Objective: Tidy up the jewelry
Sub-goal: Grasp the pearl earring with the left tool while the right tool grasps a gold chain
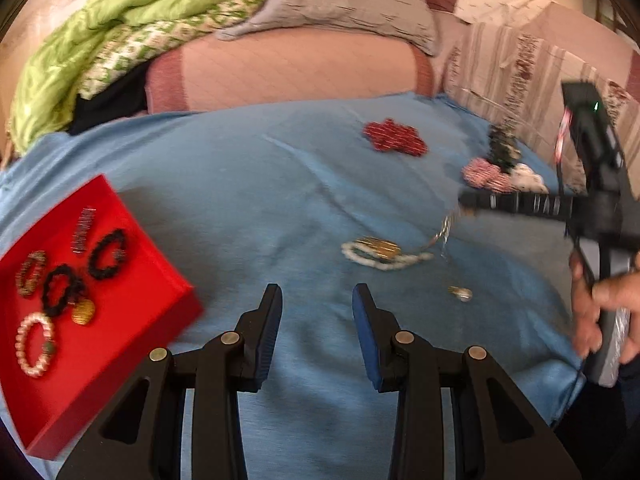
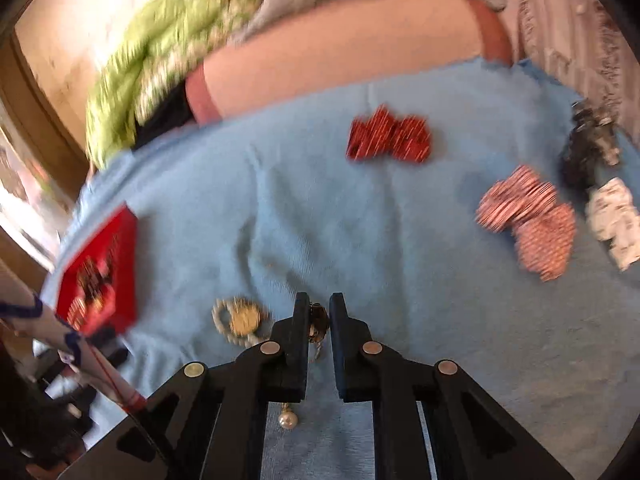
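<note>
My left gripper (image 1: 317, 292) hovers open over the blue cloth (image 1: 248, 184) with nothing between its fingers. To its left lies a red tray (image 1: 152, 280) holding several bracelets, among them a black one (image 1: 107, 254) and a pale pink bead one (image 1: 35, 344). My right gripper (image 2: 319, 304) is shut on a small dark-gold chain piece (image 2: 319, 322). In the left wrist view the right gripper (image 1: 464, 200) reaches in from the right with the thin chain (image 1: 444, 234) dangling from it. A white bead bracelet with a gold piece (image 1: 376, 252) (image 2: 240, 320) lies just left of it.
A pearl earring (image 1: 460, 293) (image 2: 288, 420) lies on the cloth. Farther back sit red beads (image 1: 394, 138) (image 2: 388, 136), pink beads (image 1: 484, 174) (image 2: 528, 216), white beads (image 1: 528, 178) and a dark green piece (image 1: 502, 144). A pink pillow (image 1: 288, 68) and green bedding (image 1: 120, 24) lie behind.
</note>
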